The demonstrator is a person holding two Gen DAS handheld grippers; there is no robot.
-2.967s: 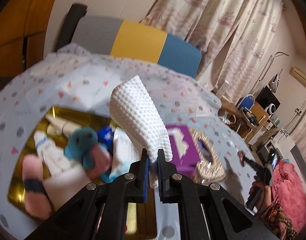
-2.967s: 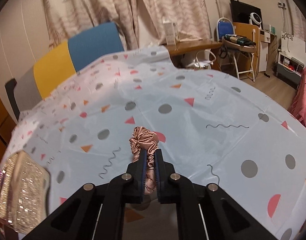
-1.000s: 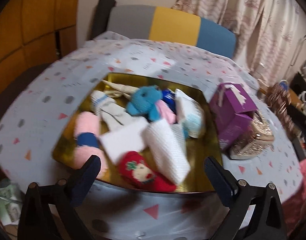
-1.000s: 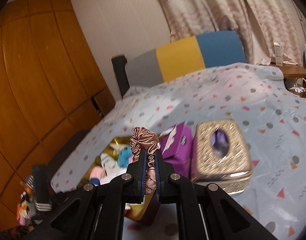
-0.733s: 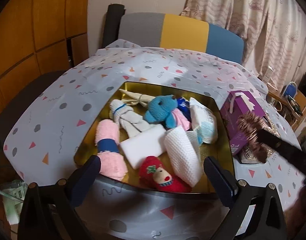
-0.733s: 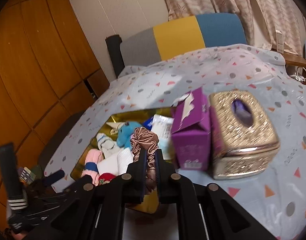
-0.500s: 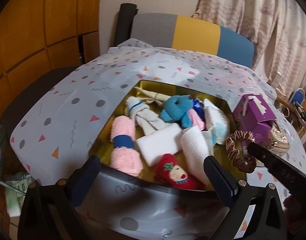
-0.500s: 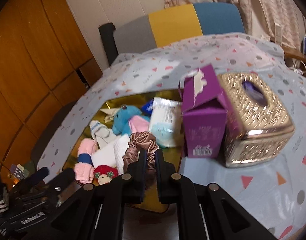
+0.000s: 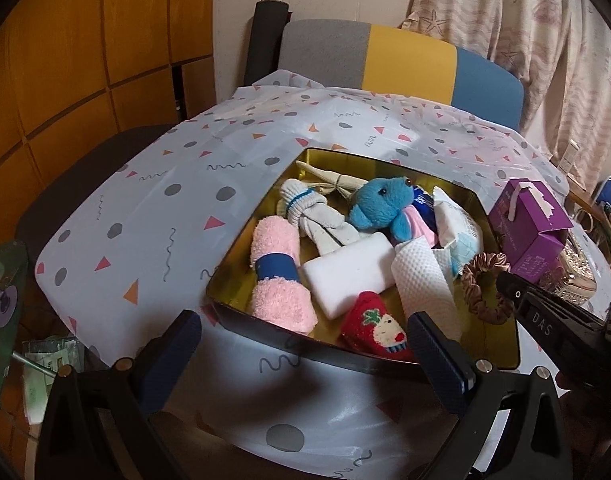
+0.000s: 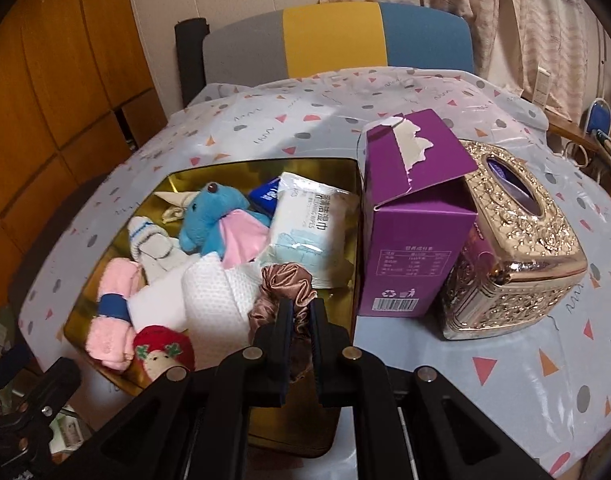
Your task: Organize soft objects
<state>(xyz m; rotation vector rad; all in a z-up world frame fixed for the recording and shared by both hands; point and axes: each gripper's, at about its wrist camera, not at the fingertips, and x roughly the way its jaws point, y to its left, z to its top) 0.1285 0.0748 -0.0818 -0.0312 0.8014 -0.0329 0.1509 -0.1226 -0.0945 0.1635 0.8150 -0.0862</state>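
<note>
A gold tray [image 9: 345,157] [image 10: 245,168] holds a pink rolled towel [image 9: 277,272], a white sponge [image 9: 345,274], a white waffle cloth [image 9: 423,280] [image 10: 213,300], a blue plush elephant [image 9: 381,208] [image 10: 209,216], white socks [image 9: 313,216], a red plush [image 9: 379,328] and a wipes pack [image 10: 309,216]. My right gripper [image 10: 301,312] [image 9: 502,280] is shut on a brown satin scrunchie [image 10: 285,280] [image 9: 485,284], just above the tray's right near corner beside the waffle cloth. My left gripper [image 9: 305,350] stands wide open and empty before the tray's near wall.
A purple carton [image 10: 413,216] with a torn flap stands against the tray's right side, and a gold tissue box [image 10: 513,248] is next to it. A grey, yellow and blue chair back [image 10: 337,40] rises behind the table; the patterned tablecloth [image 9: 165,184] drops off at the left edge.
The left gripper let go of the waffle cloth, which now lies in the tray, and drew back. The right gripper carried the scrunchie over and down to the tray's right near corner.
</note>
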